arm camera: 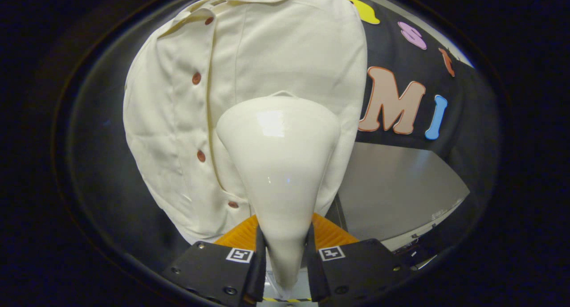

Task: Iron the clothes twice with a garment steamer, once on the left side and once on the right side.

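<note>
Two fingers of the tool (285, 271) clamped on the steamer (280, 164), one each side of its narrow handle. Steamer's wide head sits against the shirt (187, 120), right of the button row (198, 117).

Steamer (280, 164) glossy smooth plastic; shirt (276, 44) matt woven cloth (faintly creased).

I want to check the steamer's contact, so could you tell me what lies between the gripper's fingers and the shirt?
The gripper is shut on the steamer head, whose wide end reaches the hanging shirt beyond the fingers, as the gripper view shows.
</note>
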Tool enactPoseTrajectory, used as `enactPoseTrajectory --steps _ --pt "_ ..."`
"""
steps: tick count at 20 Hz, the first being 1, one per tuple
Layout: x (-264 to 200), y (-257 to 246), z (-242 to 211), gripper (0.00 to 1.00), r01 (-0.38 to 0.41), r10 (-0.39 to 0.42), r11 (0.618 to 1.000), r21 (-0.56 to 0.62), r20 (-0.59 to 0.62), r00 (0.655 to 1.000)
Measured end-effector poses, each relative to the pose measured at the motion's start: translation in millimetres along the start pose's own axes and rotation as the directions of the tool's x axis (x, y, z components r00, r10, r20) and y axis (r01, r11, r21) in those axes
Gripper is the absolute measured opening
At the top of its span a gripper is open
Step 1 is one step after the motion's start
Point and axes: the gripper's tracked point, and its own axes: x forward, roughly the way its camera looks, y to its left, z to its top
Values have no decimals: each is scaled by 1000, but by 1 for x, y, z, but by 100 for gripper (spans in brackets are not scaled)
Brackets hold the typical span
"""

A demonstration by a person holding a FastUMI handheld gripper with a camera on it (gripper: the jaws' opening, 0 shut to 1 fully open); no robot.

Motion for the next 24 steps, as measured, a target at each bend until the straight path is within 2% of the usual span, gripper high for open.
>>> enactPoseTrajectory --steps 13,24 --pt "47 -3 -94 39 -15 18 1000 26 -139 990" --pt "81 8 -166 39 -61 76 995 79 -214 974"
